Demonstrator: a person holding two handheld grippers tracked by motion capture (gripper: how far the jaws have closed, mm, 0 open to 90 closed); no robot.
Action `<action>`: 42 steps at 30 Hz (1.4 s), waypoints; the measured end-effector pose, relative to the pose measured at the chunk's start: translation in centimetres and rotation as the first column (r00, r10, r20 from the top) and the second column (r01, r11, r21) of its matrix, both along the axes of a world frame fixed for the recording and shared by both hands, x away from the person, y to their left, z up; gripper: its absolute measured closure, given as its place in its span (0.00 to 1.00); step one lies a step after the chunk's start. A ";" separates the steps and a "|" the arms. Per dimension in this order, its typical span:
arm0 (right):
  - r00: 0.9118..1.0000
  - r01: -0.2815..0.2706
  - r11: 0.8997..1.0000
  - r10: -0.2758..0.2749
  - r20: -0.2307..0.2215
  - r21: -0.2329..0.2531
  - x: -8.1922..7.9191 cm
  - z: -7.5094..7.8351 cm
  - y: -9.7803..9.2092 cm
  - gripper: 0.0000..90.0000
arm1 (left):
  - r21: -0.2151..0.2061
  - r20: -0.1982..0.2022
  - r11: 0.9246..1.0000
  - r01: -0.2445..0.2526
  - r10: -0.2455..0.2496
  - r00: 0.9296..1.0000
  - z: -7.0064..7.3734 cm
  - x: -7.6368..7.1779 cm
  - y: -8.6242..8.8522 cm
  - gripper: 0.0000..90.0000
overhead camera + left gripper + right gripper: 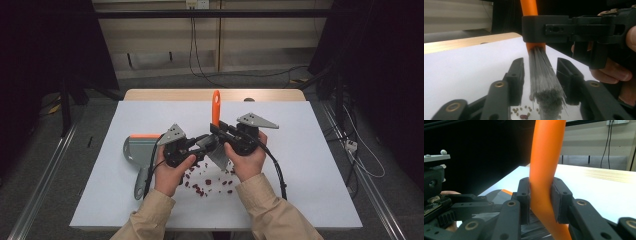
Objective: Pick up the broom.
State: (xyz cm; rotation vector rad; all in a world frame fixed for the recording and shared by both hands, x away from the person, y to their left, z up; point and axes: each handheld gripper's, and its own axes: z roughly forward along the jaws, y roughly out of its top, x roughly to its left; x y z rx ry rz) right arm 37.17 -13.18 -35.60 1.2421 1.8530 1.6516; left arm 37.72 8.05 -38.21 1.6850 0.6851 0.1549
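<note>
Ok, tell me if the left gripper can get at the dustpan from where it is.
Probably yes: the left gripper has open jaws straddling the brush bristles, gripping nothing, and the dustpan lies uncovered on the table just beside that hand.

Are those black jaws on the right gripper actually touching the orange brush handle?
Touching. In the right gripper view, both pads of the right gripper press against the orange brush handle, no gap.

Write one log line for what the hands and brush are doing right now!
right gripper: shut on brush handle | left gripper: open around bristles | beans: scattered on table | dustpan: left, untouched
</note>
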 end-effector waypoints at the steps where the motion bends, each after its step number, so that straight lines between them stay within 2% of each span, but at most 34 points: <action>1: 1.000 -0.001 1.000 0.001 0.003 -0.006 0.0 0.0 0.0 0.80 | -0.002 -0.002 1.000 -0.005 0.005 1.000 0.0 0.0 0.0 0.67; 7: 1.000 -0.012 1.000 0.012 0.010 -0.004 -0.3 -0.1 0.0 0.80 | -0.010 -0.018 1.000 0.025 -0.025 1.000 -0.1 0.1 0.3 0.83; 9: 1.000 -0.013 1.000 0.013 0.016 0.000 -0.5 -0.2 -0.1 0.80 | -0.007 -0.026 0.999 0.032 -0.032 0.999 -0.1 0.1 0.3 0.86; 15: 1.000 -0.007 1.000 0.007 0.018 0.004 -0.7 -0.3 -0.1 0.80 | -0.006 -0.039 0.999 0.047 -0.047 0.998 -0.2 0.3 0.4 0.86; 21: 0.999 -0.009 1.000 0.008 0.034 0.007 -1.0 -0.3 -0.1 0.80 | -0.008 -0.058 0.999 0.050 -0.050 0.997 -0.2 0.4 0.5 0.79; 23: 0.999 -0.011 1.000 0.010 0.036 0.007 -1.0 -0.3 -0.1 0.80 | 0.010 -0.064 0.998 0.057 -0.057 0.996 -0.2 0.4 0.4 0.79; 25: 0.999 -0.014 1.000 0.014 0.043 0.003 -1.1 -0.3 0.0 0.80 | 0.025 -0.072 0.999 0.043 -0.042 0.997 -0.3 0.5 0.3 0.73; 27: 0.999 -0.015 1.000 0.015 0.049 -0.001 -1.2 -0.3 0.1 0.80 | 0.017 -0.077 0.999 0.047 -0.045 0.996 -0.4 0.5 0.4 0.72; 30: 0.999 -0.016 1.000 0.016 0.050 0.002 -1.2 -0.3 0.0 0.80 | 0.012 -0.078 0.998 0.059 -0.058 0.995 -0.3 0.5 0.3 0.78; 32: 0.999 -0.014 1.000 0.014 0.049 0.007 -1.2 -0.3 0.0 0.80 | 0.014 -0.079 0.998 0.065 -0.063 0.995 -0.3 0.5 0.3 0.78; 33: 0.999 -0.015 1.000 0.015 0.048 0.009 -1.2 -0.2 0.0 0.80 | 0.012 -0.078 0.997 0.080 -0.079 0.994 -0.4 0.5 0.2 0.80; 34: 0.999 -0.017 1.000 0.017 0.051 0.004 -1.2 -0.2 0.0 0.80 | 0.021 -0.066 0.997 0.080 -0.078 0.995 -0.3 0.4 0.2 0.87; 35: 0.999 -0.017 1.000 0.017 0.050 0.000 -1.2 -0.2 0.1 0.80 | 0.036 -0.059 0.996 0.078 -0.076 0.995 -0.3 0.4 0.2 0.89; 39: 0.998 -0.036 0.999 0.036 0.045 0.008 -1.0 -0.5 0.0 0.79 | 0.043 -0.055 0.996 0.077 -0.074 0.996 -0.2 0.3 0.4 0.93; 42: 0.996 -0.067 0.998 0.066 0.058 0.010 -0.9 -0.5 -0.2 0.78 | 0.033 -0.052 0.996 0.082 -0.081 0.995 -0.1 0.3 0.5 0.93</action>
